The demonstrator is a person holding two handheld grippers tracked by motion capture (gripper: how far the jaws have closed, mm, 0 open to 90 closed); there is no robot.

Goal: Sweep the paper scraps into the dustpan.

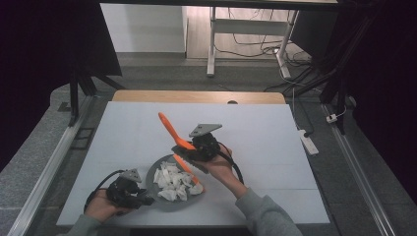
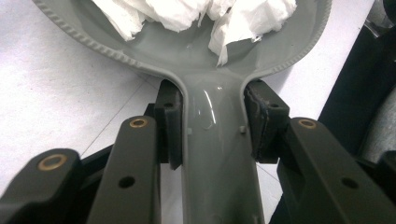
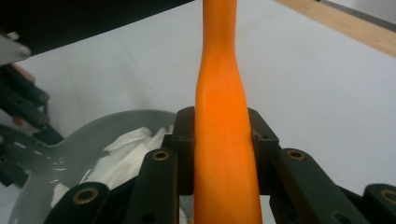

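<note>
White table (image 1: 147, 132) carries a grey pan (image 1: 156, 194) of crumpled paper (image 1: 172, 182). Left claw (image 2: 212, 126) grips the pan's handle; right claw (image 3: 223, 154) clamps an orange spatula (image 1: 172, 132) above the pan. Paper remains unscooped, so most work seems left.

Lab or test room: white counter (image 1: 147, 128) inside black frame rig (image 1: 78, 88), loose cables (image 1: 255, 46) on floor, power strip (image 1: 309, 142), desk legs (image 1: 212, 44) behind.

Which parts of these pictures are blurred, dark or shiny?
High view: dark at both sides, the white table brightly lit. Left gripper view: glare on the grey pan handle, near parts soft. Right gripper view: the orange spatula handle is close and slightly blurred.
</note>
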